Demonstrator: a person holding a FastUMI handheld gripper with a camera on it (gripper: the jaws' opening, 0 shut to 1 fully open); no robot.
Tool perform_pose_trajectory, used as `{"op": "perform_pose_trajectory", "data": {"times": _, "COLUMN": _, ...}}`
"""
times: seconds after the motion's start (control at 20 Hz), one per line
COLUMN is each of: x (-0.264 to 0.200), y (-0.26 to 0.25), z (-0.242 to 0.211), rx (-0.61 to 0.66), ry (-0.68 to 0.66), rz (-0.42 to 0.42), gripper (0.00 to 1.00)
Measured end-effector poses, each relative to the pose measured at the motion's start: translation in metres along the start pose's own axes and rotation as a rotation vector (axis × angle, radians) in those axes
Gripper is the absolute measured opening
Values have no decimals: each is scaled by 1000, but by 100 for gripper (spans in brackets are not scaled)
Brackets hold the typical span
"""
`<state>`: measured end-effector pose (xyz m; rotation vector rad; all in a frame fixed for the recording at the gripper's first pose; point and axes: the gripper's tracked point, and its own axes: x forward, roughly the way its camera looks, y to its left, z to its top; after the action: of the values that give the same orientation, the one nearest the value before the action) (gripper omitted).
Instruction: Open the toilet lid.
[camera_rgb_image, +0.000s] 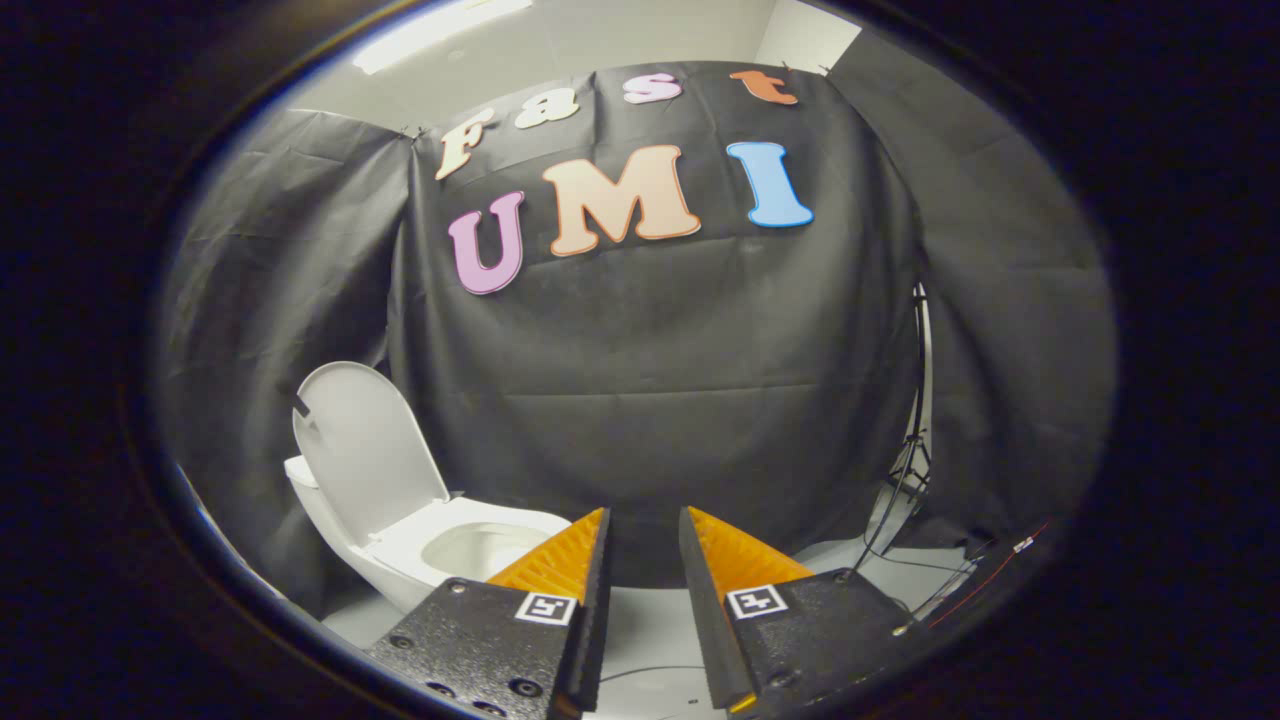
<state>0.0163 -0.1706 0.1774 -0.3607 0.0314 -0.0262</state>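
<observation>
The tool (645, 525) hangs in the air with its two fingers parted, a clear gap between the tips and nothing held in it. Through that gap you see only the dark cloth of the booth's wall (660, 400) and a strip of pale floor (650, 630) below. Each finger carries a small square marker near its base, and the ridged inner faces slope up to the tips.

Just off the left finger, a little beyond its tip and lower down, sits the white toilet (440, 545). The finger overlaps the near edge of the seat, but it is not touching anything; the toilet stands well back from the tool. The toilet lid (365, 445) is already raised, standing close to upright and leaning slightly back toward the cloth behind it. A small dark tab sticks out at its upper left edge. Below the lid the seat ring lies flat, and the open bowl (480, 550) shows pale and shadowed inside.

Out beyond the right finger, near the fold where two cloth panels meet, a thin stand (915, 440) with spread legs rises from the floor. Cables (930, 570) trail from its foot across the floor toward the right.

Above the cloth, a pale ceiling with a bright strip light (440, 30) runs overhead.
</observation>
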Motion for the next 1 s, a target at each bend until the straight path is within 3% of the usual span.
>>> {"op": "perform_pose_trajectory", "data": {"times": 0.25, "x": -3, "y": 5, "z": -20, "rx": -35, "ry": 83, "rz": -4, "gripper": 41}}
{"op": "perform_pose_trajectory", "data": {"times": 0.45, "x": -20, "y": -4, "z": -29, "rx": 16, "ry": 138, "rz": -29, "gripper": 41}}
{"op": "perform_pose_trajectory", "data": {"times": 1.0, "x": -64, "y": -1, "z": -1, "rx": 18, "ry": -91, "rz": -8, "gripper": 43}}
